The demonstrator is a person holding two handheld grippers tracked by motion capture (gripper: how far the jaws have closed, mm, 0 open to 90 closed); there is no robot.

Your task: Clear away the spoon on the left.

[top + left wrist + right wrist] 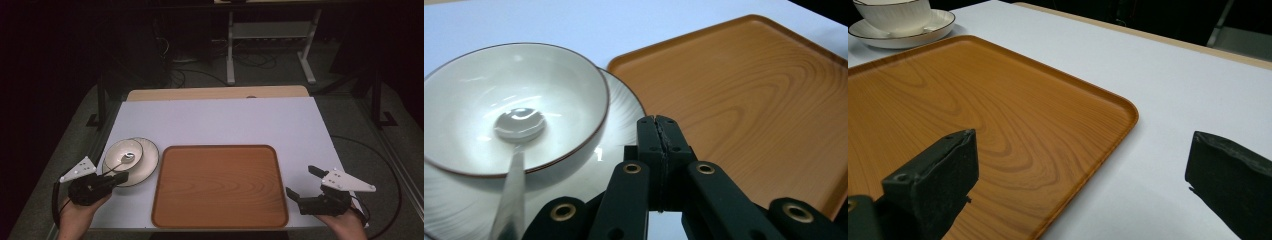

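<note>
**Q:** Hand-held gripper on the left first: where is it, and what is it doing?

**A:** Left hand-held gripper sits at the near left corner of the white bench, its black jaws pressed together with nothing between them. The tips rest at the near edge of a round white ceramic saucer.

**Q:** What is on that saucer?

**A:** A shallow white ceramic bowl with a thin dark rim line stands on it. A shiny metal spoon lies inside, its round end in the bowl's bottom, its handle running out over the near rim toward the gripper.

**Q:** How would those pieces handle?

**A:** My judgement: the bowl and saucer are stiff, glazed, slippery and breakable, and the bowl is loose on the saucer, so lifting the saucer alone could let it slide. The raised rim looks the safest place to pinch. The spoon is light and rigid; its handle, overhanging the rim, is the easy hold.

**Q:** And moving rightward?

**A:** A large rectangular brown wood-grain tray with rounded corners and a low lip lies just beside the saucer, bare. It seems stiff and fairly light; the lip on a short side would take a grip.

**Q:** The far right?

**A:** Right hand-held gripper hovers near the tray's right edge, jaws wide apart, holding nothing.
</note>
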